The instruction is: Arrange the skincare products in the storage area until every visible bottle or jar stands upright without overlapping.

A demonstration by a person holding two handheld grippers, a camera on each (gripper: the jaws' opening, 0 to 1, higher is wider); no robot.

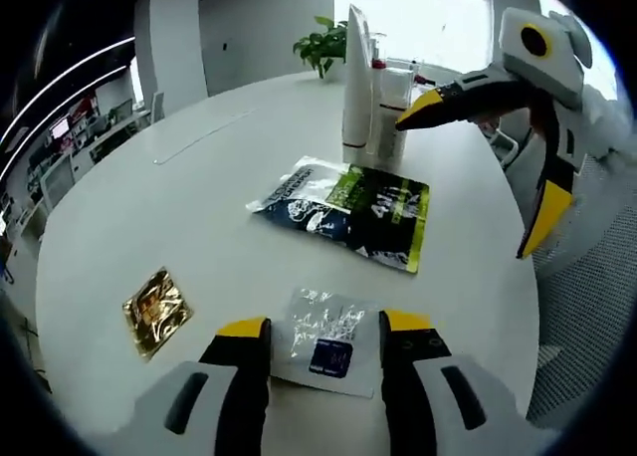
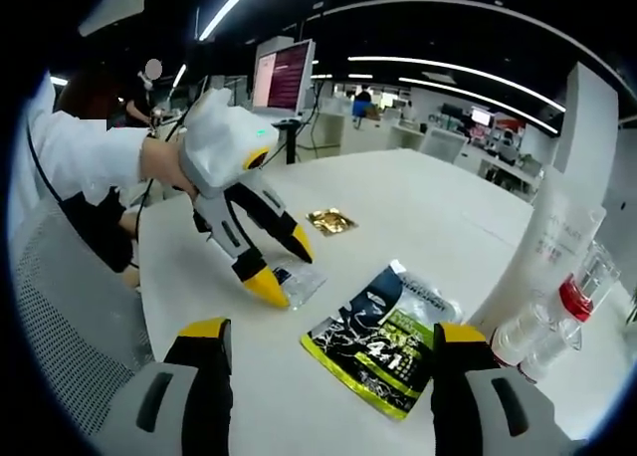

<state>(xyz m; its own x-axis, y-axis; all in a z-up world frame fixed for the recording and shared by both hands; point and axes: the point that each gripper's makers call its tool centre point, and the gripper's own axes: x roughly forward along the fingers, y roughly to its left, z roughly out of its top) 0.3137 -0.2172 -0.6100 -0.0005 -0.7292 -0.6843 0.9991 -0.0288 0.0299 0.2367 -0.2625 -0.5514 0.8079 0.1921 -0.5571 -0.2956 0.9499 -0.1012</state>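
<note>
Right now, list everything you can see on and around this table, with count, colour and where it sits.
table: one, white, round.
tall tube: one, white, upright at far edge.
small bottles: a cluster, clear with red bands, beside the tube; count unclear.
large pouch: one, dark blue and green, flat mid-table.
gold sachet: one, flat, apart.
clear sachet: one, blue label, between left gripper jaws.
potted plant: one, green, behind table.
right gripper: open, over the pouch.
</note>
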